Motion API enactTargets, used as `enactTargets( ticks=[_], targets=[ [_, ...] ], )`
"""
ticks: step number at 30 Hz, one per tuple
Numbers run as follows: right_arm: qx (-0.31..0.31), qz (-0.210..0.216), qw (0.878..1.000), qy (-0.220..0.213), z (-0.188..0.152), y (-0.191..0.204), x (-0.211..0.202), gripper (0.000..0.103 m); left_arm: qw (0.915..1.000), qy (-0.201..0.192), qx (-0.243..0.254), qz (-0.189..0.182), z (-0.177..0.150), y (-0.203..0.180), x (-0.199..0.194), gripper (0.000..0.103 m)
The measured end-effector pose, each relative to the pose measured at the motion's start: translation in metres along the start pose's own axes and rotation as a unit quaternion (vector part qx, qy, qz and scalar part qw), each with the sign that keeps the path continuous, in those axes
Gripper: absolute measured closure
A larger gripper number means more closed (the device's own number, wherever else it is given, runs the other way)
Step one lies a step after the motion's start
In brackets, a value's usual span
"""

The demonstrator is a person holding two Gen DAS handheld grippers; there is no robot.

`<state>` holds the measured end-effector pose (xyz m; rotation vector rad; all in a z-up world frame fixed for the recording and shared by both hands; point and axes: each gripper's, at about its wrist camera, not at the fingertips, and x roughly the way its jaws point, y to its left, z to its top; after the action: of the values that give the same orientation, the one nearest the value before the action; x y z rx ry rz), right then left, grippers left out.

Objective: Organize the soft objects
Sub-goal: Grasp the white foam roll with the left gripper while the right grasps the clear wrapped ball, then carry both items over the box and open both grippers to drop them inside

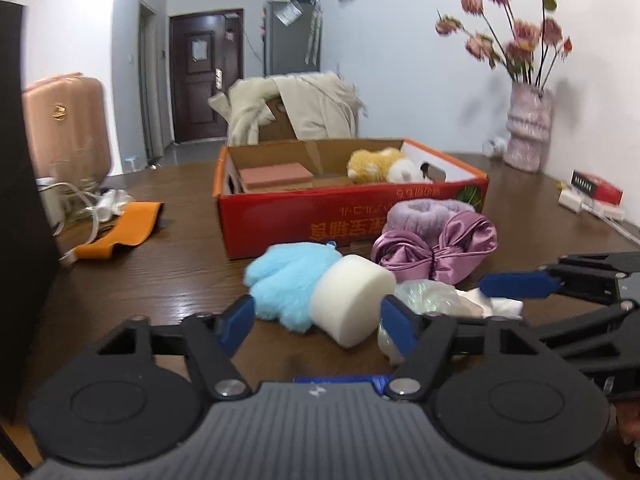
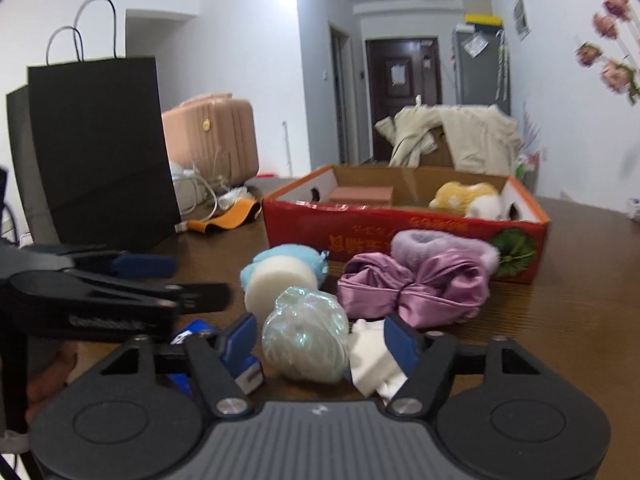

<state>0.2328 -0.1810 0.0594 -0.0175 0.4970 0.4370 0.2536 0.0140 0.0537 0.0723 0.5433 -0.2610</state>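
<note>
A red cardboard box (image 1: 280, 220) (image 2: 304, 236) stands on the brown table and holds a yellow-and-white plush toy (image 1: 380, 166) (image 2: 468, 198) and a pink block (image 1: 276, 174). In front of it lie a blue fluffy toy (image 1: 284, 276), a white sponge cylinder (image 1: 352, 300) (image 2: 280, 280), a purple satin bundle with a fuzzy band (image 1: 436, 244) (image 2: 416, 284), a shimmery pale-green ball (image 2: 306, 334) (image 1: 428, 298) and a white cloth (image 2: 374, 356). My left gripper (image 1: 320, 320) is open, its fingers on either side of the sponge's near end. My right gripper (image 2: 320, 344) is open around the green ball.
A black paper bag (image 2: 96, 152) stands at the left. An orange strap (image 1: 120, 232) and white cables (image 1: 80, 204) lie on the table's left. A pink vase of flowers (image 1: 524, 132) and a red packet (image 1: 598, 190) are at the right. A pink suitcase (image 1: 66, 128) stands behind.
</note>
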Motion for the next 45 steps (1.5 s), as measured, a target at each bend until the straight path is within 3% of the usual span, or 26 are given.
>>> enactTargets(
  ticks=[4, 8, 10, 17, 24, 31, 37, 42, 45],
  targets=[
    [-0.005, 0.019, 0.999, 0.030, 0.002, -0.006, 0.025, 0.047, 0.9984, 0.021, -0.017, -0.048, 0.007, 0.008, 0.027, 0.043],
    [-0.010, 0.036, 0.999, 0.038, -0.001, -0.009, 0.030, 0.057, 0.9944, 0.037, -0.033, -0.093, 0.007, 0.010, 0.040, 0.065],
    [-0.008, 0.045, 0.998, 0.041, -0.001, -0.009, 0.030, 0.069, 0.9940, 0.037, -0.033, -0.097, 0.008, 0.008, 0.040, 0.067],
    [-0.012, 0.041, 0.999, 0.032, 0.004, -0.009, 0.019, 0.077, 0.9909, -0.013, -0.078, -0.109, 0.022, 0.024, 0.008, 0.069],
    [-0.007, 0.041, 0.999, -0.016, 0.022, -0.006, -0.011, 0.078, 0.9913, -0.044, -0.085, -0.091, 0.030, 0.029, -0.025, 0.069],
    [-0.007, 0.043, 0.998, -0.040, 0.041, -0.011, -0.019, 0.078, 0.9922, -0.063, -0.090, -0.059, 0.047, 0.040, -0.027, 0.069],
    [0.044, 0.056, 0.996, -0.061, 0.099, -0.058, 0.004, 0.078, 0.9920, -0.062, -0.100, -0.046, 0.097, 0.062, 0.025, 0.068],
    [0.112, 0.078, 0.990, -0.023, 0.154, -0.112, 0.069, 0.078, 0.9953, -0.028, -0.091, -0.019, 0.124, 0.077, 0.090, 0.068],
    [0.127, 0.058, 0.990, -0.002, 0.178, -0.133, 0.114, 0.078, 0.9976, -0.006, -0.070, 0.004, 0.129, 0.077, 0.123, 0.068]
  ],
)
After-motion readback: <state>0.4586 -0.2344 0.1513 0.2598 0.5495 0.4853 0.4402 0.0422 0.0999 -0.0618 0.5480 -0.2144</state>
